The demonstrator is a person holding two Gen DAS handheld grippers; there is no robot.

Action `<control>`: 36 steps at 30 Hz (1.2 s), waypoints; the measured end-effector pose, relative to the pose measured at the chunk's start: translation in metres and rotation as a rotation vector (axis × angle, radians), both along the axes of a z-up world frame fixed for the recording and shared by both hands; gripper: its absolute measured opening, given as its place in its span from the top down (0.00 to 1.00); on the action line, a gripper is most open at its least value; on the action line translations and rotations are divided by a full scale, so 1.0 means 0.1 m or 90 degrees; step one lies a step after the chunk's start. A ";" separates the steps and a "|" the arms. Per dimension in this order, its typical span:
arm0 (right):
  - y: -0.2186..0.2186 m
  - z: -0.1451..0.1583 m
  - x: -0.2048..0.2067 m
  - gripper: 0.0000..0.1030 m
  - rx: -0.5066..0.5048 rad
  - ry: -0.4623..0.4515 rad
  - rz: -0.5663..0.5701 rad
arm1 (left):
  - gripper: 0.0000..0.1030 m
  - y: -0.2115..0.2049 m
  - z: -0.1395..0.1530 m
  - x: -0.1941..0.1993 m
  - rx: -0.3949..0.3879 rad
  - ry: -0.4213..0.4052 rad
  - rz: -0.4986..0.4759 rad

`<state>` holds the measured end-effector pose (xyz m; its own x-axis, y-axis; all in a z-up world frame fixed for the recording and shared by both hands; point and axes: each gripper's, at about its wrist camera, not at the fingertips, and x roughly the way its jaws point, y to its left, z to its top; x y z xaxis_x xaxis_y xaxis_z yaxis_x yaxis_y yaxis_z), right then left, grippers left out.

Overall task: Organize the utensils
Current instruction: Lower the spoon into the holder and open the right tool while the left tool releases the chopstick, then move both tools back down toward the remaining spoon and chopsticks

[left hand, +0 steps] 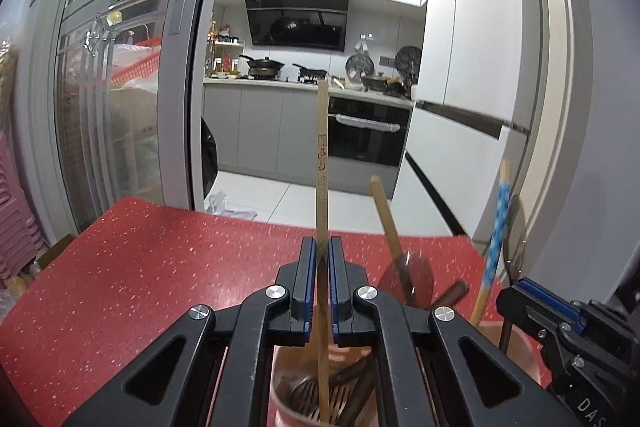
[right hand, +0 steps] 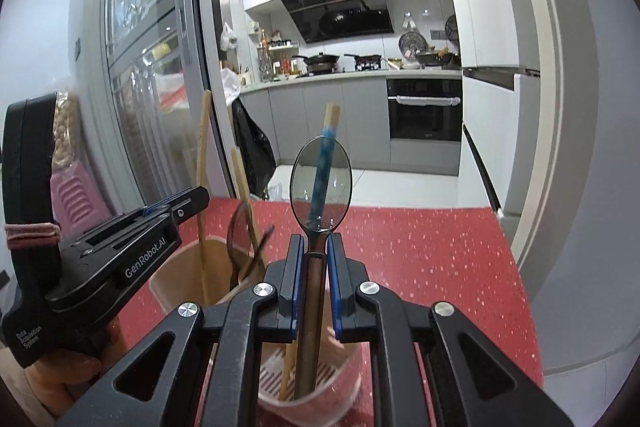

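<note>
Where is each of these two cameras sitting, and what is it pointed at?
Left wrist view: on the left gripper, looking past its chopstick toward the kitchen; right gripper at the edge.
Right wrist view: on the right gripper, looking past its spoon; left gripper beside it.
Shared: red table, both holders.

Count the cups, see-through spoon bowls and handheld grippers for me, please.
Cups: 2, beige cup, pink cup
See-through spoon bowls: 2, clear spoon, smoky spoon
Grippers: 2, left gripper clamping a bamboo chopstick, right gripper clamping the clear spoon
Total: 6
</note>
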<state>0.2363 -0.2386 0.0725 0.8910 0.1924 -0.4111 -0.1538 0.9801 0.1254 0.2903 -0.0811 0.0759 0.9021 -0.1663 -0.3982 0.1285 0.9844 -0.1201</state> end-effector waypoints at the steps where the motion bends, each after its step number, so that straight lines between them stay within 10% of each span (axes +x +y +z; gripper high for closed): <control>1: -0.01 -0.01 -0.01 0.88 -0.001 0.004 0.001 | 0.70 -0.01 -0.01 -0.02 0.006 0.004 0.002; 13: -0.12 -0.01 0.08 0.86 0.031 0.073 0.012 | 0.69 0.01 -0.08 -0.09 0.032 0.063 -0.003; 17: -0.14 -0.04 0.09 0.60 0.045 0.097 0.019 | 0.69 0.05 -0.07 -0.14 0.022 0.075 -0.007; 36: -0.14 0.15 -0.54 0.32 0.072 0.117 0.041 | 0.69 0.20 0.04 -0.78 0.037 0.122 -0.007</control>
